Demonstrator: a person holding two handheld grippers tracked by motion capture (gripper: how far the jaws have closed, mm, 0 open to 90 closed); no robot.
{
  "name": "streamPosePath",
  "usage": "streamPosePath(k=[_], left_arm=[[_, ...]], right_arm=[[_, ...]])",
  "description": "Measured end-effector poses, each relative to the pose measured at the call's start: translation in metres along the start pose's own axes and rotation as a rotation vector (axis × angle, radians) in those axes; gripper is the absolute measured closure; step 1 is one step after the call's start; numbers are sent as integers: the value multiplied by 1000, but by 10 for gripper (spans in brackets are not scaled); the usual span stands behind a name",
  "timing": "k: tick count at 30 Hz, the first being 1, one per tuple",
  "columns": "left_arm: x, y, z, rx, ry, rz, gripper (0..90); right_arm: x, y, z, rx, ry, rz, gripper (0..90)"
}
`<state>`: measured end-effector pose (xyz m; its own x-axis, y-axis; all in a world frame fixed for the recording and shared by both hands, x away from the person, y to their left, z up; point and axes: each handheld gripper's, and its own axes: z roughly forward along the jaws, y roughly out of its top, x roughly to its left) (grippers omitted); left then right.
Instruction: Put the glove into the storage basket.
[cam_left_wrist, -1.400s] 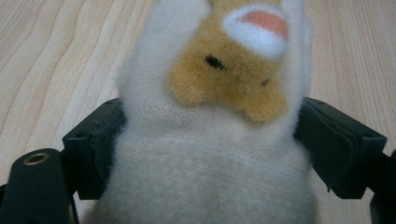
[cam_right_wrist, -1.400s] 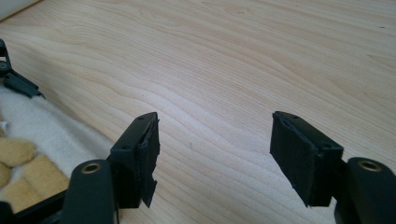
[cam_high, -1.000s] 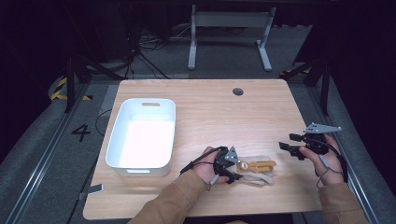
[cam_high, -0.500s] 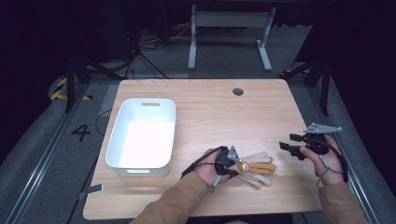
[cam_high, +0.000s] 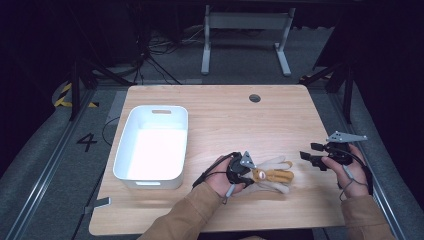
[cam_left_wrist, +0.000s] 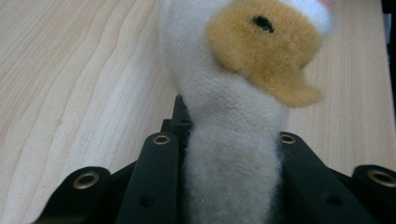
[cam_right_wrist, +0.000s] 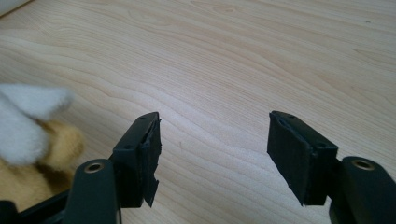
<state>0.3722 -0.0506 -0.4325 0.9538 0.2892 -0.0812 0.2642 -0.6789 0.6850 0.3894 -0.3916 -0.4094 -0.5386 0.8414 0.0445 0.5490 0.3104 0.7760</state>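
A small soft plush toy of white and tan-yellow fabric (cam_high: 270, 176) lies on the pale wooden table (cam_high: 225, 120), just to the right of the white rectangular plastic bin (cam_high: 152, 145) and near the table's front edge. The left gripper (cam_high: 243, 170) sits at the toy's end nearest the bin. In the left gripper view its two black jaws are pressed against either side of a white fleecy limb or body section (cam_left_wrist: 231, 154), which bulges slightly between them, so they are clenched on the toy. The right gripper (cam_high: 311, 157) hangs on the far side of the toy from the bin, near it but apart, with its jaws spread wide and nothing between them; the right gripper view shows bare wood in the gap (cam_right_wrist: 215, 140) and the toy's fuzzy edge (cam_right_wrist: 32, 121) off to one side.

The toy looks light and limp. It should squash under pressure and dangle when lifted rather than hold its shape, and it is neither slippery nor breakable. A pinch across a thick stuffed part, as the left gripper has now, seems safer than a thin ear or limb tip, which could slide out.
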Motion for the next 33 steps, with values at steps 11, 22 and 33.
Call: streamPosePath(k=[11,22,33], left_arm=[[3,5,-23,-41,-4,-44,736],[5,5,-50,-69,36,-113,735],[11,2,-83,-104,104,-217,734]], right_arm=[[0,2,3,5,6,-5,358],[-7,9,13,7,29,-5,388],[-12,20,35,79,30,-21,451]])
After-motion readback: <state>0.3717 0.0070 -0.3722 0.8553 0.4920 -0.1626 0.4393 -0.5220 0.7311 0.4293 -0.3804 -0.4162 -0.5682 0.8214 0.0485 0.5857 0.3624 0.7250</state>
